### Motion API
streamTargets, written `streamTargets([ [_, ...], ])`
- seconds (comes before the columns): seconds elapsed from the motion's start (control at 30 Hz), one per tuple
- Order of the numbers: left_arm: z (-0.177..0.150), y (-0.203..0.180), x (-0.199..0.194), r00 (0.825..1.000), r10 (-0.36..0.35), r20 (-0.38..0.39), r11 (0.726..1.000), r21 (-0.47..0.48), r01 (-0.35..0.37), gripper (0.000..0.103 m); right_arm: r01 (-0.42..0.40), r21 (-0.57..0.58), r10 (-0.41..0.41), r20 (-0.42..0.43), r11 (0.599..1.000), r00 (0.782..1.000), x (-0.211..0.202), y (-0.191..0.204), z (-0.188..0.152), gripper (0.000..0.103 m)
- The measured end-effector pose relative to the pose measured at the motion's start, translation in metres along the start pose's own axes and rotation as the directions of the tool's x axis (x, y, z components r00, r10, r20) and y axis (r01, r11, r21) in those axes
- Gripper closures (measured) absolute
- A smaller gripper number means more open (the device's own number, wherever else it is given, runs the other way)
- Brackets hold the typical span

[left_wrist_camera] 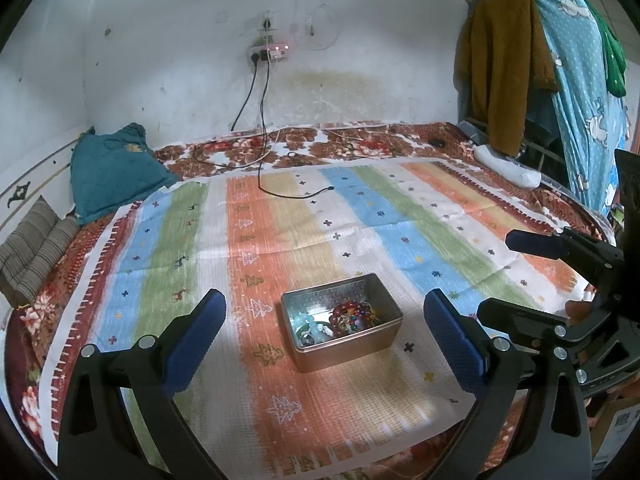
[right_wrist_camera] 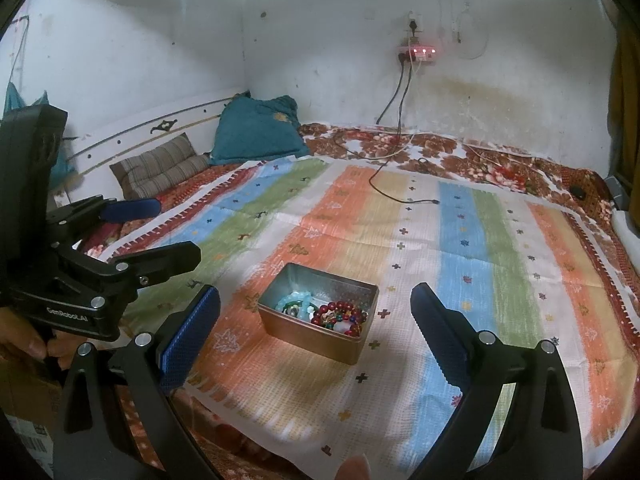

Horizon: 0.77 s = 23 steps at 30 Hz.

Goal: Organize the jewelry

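a small metal tin (left_wrist_camera: 342, 322) sitting open on the striped cloth (left_wrist_camera: 280, 216) spread over the bed, near the front edge and about centre between the two tools. inside, a tangle: red bead bracelet (right_wrist_camera: 340, 314) on the right, pale blue beads (right_wrist_camera: 294, 300) on the left, smaller bits beneath too jumbled to name. nothing laid out on the cloth around the tin, no lid in sight. left gripper (left_wrist_camera: 324, 336) spread wide, empty, framing the tin from the near side. right gripper (right_wrist_camera: 316, 332) likewise spread, holding nothing, just right of the left one. judging by this, either barely begun or nearly finished: everything gathered in one box but unsorted. hard to say which; if sorting is meant, all of it remains.
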<state>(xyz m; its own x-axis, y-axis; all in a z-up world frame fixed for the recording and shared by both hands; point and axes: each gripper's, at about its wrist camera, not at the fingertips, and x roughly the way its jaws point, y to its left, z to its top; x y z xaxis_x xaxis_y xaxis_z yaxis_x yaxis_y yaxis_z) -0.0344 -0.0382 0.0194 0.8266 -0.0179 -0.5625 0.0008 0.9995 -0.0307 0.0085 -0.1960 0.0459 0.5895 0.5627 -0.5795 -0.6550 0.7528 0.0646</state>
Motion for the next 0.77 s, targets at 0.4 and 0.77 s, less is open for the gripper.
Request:
streamTargets([
  [0.4, -0.0008, -0.0003, -0.0002, 1.000, 0.000, 0.001, 1.000, 0.002, 0.000, 0.006, 0.003, 0.005, -0.003, 0.001, 1.000, 1.000, -0.0004, -0.0012, 0.0004, 0.006],
  [0.77, -0.0003, 0.0007, -0.0009, 1.000, -0.003, 0.000, 1.000, -0.001, 0.003, 0.006, 0.013, 0.007, -0.013, 0.016, 1.000, 1.000, -0.0027, 0.0011, 0.0010, 0.006],
])
